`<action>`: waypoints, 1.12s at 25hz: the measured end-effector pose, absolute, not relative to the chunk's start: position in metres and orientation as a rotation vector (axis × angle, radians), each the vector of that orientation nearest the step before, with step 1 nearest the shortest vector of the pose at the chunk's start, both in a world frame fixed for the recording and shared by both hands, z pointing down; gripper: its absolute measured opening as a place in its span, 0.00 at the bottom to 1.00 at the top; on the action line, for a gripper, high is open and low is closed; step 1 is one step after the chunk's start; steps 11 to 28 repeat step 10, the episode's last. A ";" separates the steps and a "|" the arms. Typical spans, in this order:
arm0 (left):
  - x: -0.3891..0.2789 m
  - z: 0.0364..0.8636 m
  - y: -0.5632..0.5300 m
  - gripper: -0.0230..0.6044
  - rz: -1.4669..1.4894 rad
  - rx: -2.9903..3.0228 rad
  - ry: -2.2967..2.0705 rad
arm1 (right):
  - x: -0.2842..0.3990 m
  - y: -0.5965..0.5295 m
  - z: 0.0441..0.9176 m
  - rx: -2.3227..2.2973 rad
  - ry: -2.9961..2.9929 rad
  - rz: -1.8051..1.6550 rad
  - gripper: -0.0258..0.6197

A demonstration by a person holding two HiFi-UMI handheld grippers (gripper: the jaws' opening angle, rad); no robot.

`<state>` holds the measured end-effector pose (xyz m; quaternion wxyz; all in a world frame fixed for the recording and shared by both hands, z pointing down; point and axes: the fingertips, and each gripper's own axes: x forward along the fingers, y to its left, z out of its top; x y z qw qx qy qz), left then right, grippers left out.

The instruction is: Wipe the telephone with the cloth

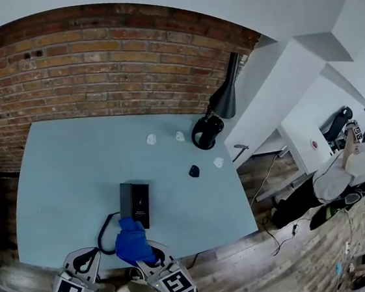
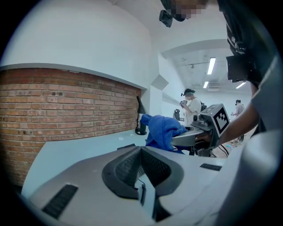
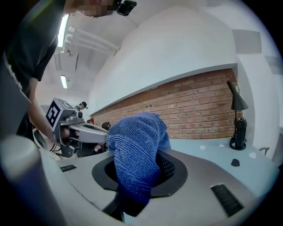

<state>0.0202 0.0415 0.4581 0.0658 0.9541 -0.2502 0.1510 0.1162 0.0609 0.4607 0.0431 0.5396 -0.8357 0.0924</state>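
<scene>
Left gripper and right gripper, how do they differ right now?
The left gripper has its jaws together on nothing; the right gripper pinches the blue cloth. The left gripper sits by the cord, the right gripper nearer the telephone. Both hover at the near edge of the table.

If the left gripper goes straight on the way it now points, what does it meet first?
Probably the telephone: its dark edge shows just beyond the closed jaws of the left gripper. Its coiled cord lies nearer but seems lower; depth is unclear.
</scene>
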 end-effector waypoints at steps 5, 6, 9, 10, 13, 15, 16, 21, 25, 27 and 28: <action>0.023 0.471 0.059 0.03 0.528 2.831 -0.720 | 0.112 0.075 0.465 1.653 -2.591 0.314 0.25; 0.023 0.470 0.059 0.03 0.549 2.817 -0.728 | 0.110 0.074 0.465 1.645 -2.605 0.317 0.25; 0.019 0.465 0.053 0.03 0.587 2.782 -0.795 | 0.099 0.065 0.466 1.601 -2.650 0.356 0.25; 0.017 0.463 0.050 0.03 0.579 2.771 -0.826 | 0.095 0.061 0.466 1.582 -2.667 0.366 0.25; 0.017 0.463 0.050 0.03 0.579 2.771 -0.826 | 0.095 0.061 0.466 1.582 -2.667 0.366 0.25; 0.017 0.463 0.050 0.03 0.579 2.771 -0.826 | 0.095 0.061 0.466 1.582 -2.667 0.366 0.25; 0.017 0.463 0.050 0.03 0.579 2.771 -0.826 | 0.095 0.061 0.466 1.582 -2.667 0.366 0.25; 0.017 0.463 0.050 0.03 0.579 2.771 -0.826 | 0.095 0.061 0.466 1.582 -2.667 0.366 0.25; 0.017 0.463 0.050 0.03 0.579 2.771 -0.826 | 0.095 0.061 0.466 1.582 -2.667 0.366 0.25; 0.017 0.463 0.050 0.03 0.579 2.771 -0.826 | 0.095 0.061 0.466 1.582 -2.667 0.366 0.25; 0.017 0.463 0.050 0.03 0.579 2.771 -0.826 | 0.095 0.061 0.466 1.582 -2.667 0.366 0.25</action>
